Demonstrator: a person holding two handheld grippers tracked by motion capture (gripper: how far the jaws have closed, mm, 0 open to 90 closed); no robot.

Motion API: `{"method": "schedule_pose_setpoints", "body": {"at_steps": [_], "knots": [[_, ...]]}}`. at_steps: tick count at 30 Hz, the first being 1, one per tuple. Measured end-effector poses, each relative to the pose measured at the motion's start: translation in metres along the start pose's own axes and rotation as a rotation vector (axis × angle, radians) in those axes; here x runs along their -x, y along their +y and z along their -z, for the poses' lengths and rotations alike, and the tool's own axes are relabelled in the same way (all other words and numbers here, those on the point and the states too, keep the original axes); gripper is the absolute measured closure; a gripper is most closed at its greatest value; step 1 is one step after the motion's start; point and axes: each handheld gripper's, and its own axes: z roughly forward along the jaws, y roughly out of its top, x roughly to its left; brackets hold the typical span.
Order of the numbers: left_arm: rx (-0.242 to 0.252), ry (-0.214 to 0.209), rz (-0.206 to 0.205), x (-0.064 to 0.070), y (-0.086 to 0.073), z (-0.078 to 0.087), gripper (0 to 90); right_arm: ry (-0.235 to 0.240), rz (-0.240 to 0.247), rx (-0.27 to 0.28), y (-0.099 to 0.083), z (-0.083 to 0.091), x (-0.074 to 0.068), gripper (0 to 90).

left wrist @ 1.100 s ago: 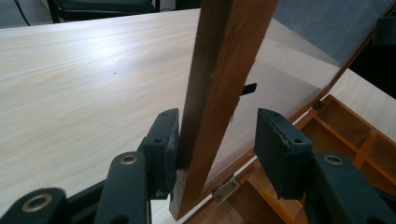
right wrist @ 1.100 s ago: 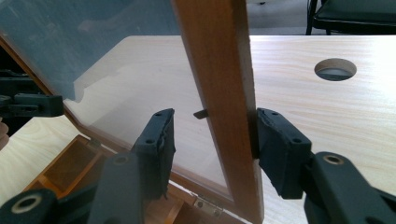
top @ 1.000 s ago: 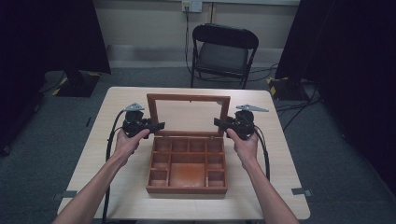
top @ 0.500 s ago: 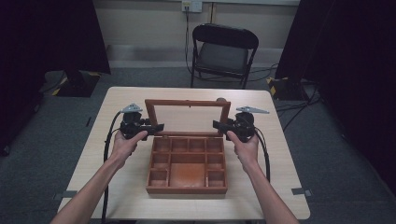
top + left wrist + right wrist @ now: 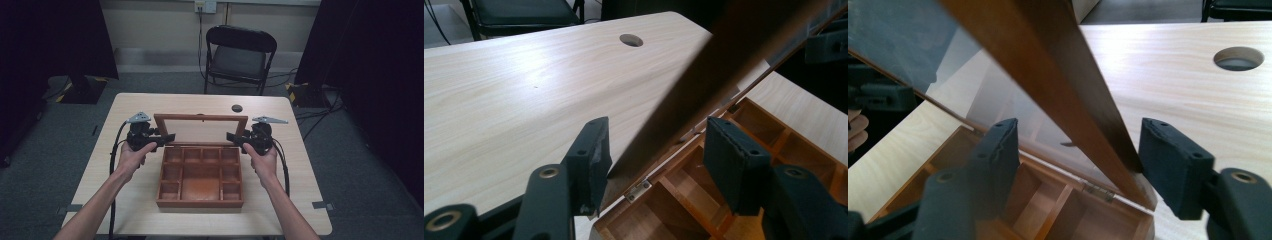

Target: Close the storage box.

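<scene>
A wooden compartment box (image 5: 200,203) sits mid-table, its glass-paned lid (image 5: 200,118) raised on rear hinges and leaning forward over the tray. My left gripper (image 5: 167,137) stands open astride the lid's left rail (image 5: 704,75), near the hinge (image 5: 639,189). My right gripper (image 5: 232,136) is open too, with its jaws on either side of the lid's right rail (image 5: 1073,90). The left gripper (image 5: 656,145) has one pad close against the rail. The right gripper (image 5: 1078,155) shows gaps on both sides. The compartments (image 5: 1048,200) look empty.
The light wooden table (image 5: 125,200) has a round cable hole (image 5: 236,108) behind the box. A black folding chair (image 5: 240,55) stands beyond the far edge. Dark curtains flank the room, and cables trail from both grippers along the forearms.
The lid's top edge has come down toward the box over the last second. Both grippers stayed astride its side rails and shifted slightly nearer with it.
</scene>
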Motion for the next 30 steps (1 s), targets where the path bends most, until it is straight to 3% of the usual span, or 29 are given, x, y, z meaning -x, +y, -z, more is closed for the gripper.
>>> {"method": "schedule_pose_setpoints", "body": {"at_steps": [12,15,19,30], "knots": [[-0.009,-0.021,0.033,0.005,-0.003,0.008,40.1,0.000,0.015,-0.017,-0.007,0.009,-0.004,30.7],[0.009,-0.021,0.046,0.009,-0.005,0.011,37.9,-0.004,0.026,-0.017,-0.009,0.011,-0.006,30.0],[0.009,-0.013,0.043,0.013,-0.005,0.012,33.8,-0.001,0.014,-0.027,-0.011,0.014,-0.007,28.9],[-0.061,0.007,0.005,0.018,-0.006,0.018,23.7,0.009,0.009,-0.051,-0.020,0.020,-0.008,29.0]]}}
